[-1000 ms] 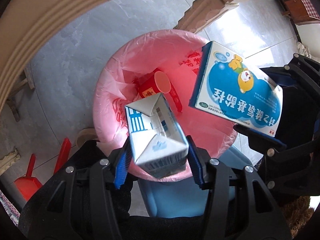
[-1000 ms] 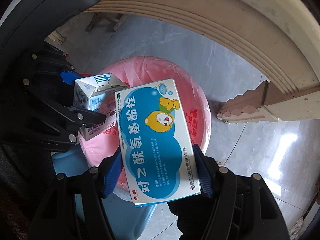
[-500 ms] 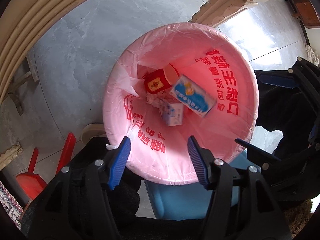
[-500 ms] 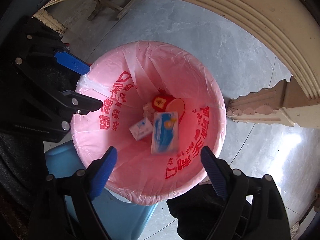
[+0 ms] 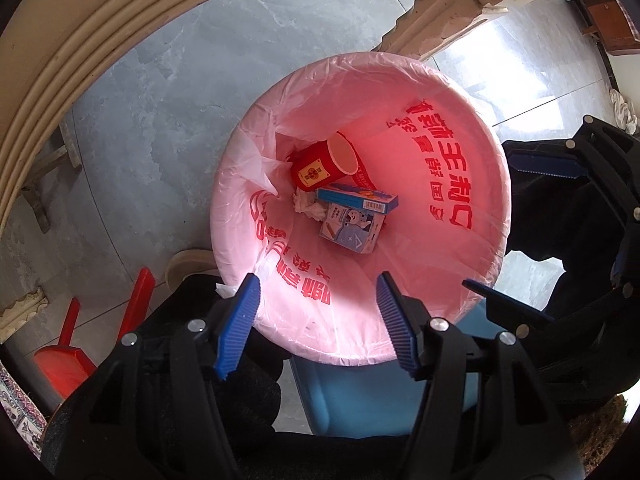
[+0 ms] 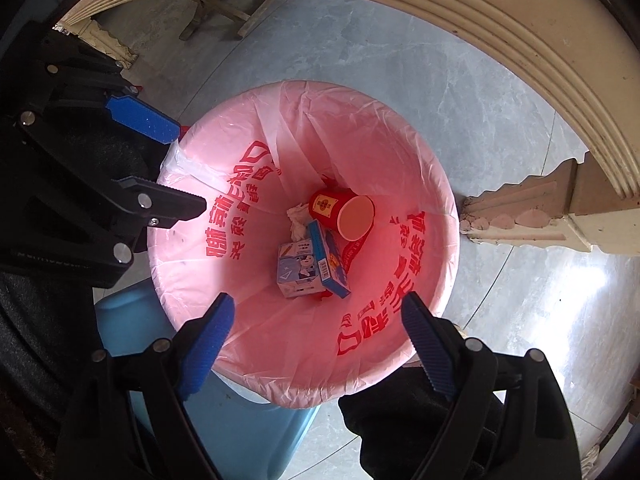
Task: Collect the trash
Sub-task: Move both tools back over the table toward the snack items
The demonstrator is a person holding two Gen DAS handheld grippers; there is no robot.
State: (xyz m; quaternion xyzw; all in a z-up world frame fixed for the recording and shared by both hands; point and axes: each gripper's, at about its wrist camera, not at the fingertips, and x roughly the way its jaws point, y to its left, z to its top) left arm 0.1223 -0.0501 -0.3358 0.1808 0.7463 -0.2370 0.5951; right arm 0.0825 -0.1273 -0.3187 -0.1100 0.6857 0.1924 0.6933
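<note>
Bin liner [image 5: 460, 128]: translucent pink, printed with red characters. Bin body [image 6: 240, 432]: light blue. Paper cup [image 5: 320, 166]: red outside, pale inside, a small gold emblem noted on its side. Crumpled tissue [image 5: 308, 206]: white. Flat box [image 5: 356, 199]: blue with white edge and barcode. Carton [image 6: 298, 268]: white and blue-grey, cartoon figure printed. Finger pads [image 5: 236, 324]: blue, ribbed, on black frames. Floor [image 5: 168, 92]: grey, marbled.

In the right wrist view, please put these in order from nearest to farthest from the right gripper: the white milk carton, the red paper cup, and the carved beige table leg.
From the right gripper:
1. White milk carton, at the bottom of the pink-lined bin, just beyond the fingertips.
2. Red paper cup, lying on its side behind the carton.
3. Carved beige table leg, outside the bin, far right on the floor.
</note>
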